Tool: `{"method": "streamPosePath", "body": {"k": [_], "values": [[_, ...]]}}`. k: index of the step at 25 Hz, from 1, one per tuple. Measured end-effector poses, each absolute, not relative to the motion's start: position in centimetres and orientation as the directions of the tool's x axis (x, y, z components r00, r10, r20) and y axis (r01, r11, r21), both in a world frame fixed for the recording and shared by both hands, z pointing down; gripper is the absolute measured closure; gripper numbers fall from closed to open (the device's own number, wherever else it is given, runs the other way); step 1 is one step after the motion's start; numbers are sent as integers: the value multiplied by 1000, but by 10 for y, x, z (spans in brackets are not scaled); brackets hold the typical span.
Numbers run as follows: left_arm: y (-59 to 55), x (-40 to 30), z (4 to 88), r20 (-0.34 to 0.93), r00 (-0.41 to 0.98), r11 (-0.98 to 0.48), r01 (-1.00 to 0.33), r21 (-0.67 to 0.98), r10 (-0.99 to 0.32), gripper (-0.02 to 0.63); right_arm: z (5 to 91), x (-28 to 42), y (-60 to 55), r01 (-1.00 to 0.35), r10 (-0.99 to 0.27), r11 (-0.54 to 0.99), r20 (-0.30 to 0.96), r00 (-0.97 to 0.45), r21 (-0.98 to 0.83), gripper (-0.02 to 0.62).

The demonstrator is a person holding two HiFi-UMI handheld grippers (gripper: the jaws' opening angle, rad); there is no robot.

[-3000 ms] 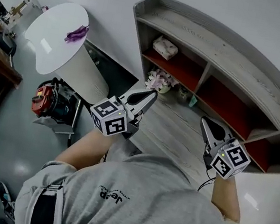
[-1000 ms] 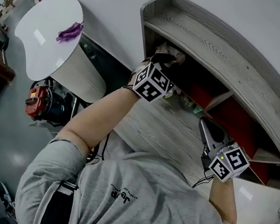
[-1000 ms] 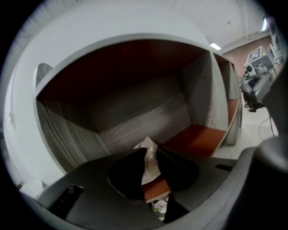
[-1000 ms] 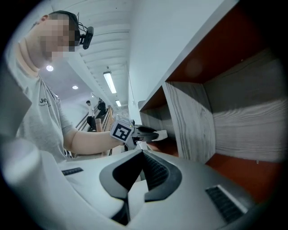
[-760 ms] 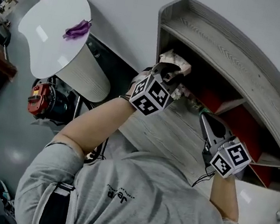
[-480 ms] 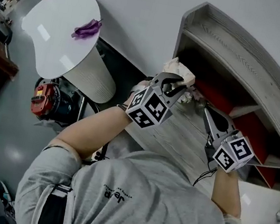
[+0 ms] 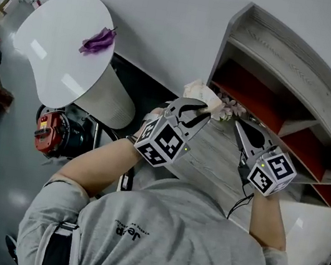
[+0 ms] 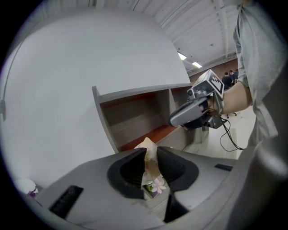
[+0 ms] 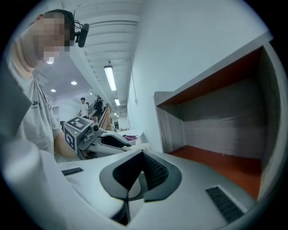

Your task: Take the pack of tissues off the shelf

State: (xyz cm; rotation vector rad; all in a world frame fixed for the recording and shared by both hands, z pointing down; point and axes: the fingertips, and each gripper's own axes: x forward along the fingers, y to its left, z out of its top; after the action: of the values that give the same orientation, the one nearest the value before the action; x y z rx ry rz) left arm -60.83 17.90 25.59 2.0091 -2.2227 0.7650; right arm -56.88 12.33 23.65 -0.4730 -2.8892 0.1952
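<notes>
Left gripper (image 7: 199, 109) is pinching the pack (image 7: 198, 91) between its jaws. In the left gripper view the pads are pressing on both sides of the soft wrapper, with a pale corner sticking up past the tips. The pack is hanging in the air just beside the left end of the shelf (image 7: 292, 61), clear of the red compartment, which is showing bare. Right gripper (image 7: 240, 125) is hovering near the shelf front over the counter (image 7: 211, 162); its jaws are pressed together and carrying nothing. Small flowers (image 7: 228, 105) are sitting just beside the pack, at the shelf's lower edge.

Step, as I judge it: the lift-off is nearly over, since the pack looks out of its slot and is being carried away.

The next move calls for keeping the squeeze steady, because the wrapper is soft and could slip. It also calls for drawing the pack toward the body without brushing the flowers or the shelf wall. Where it goes down is not given.
</notes>
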Motion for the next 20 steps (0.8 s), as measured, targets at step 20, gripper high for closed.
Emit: {"method": "streamPosePath", "body": {"k": [20], "values": [[170,-547,360,490,-23,-88,-976,-202,-872,494,336,-508,99,153,225,951,258,-940,-269,587]]}}
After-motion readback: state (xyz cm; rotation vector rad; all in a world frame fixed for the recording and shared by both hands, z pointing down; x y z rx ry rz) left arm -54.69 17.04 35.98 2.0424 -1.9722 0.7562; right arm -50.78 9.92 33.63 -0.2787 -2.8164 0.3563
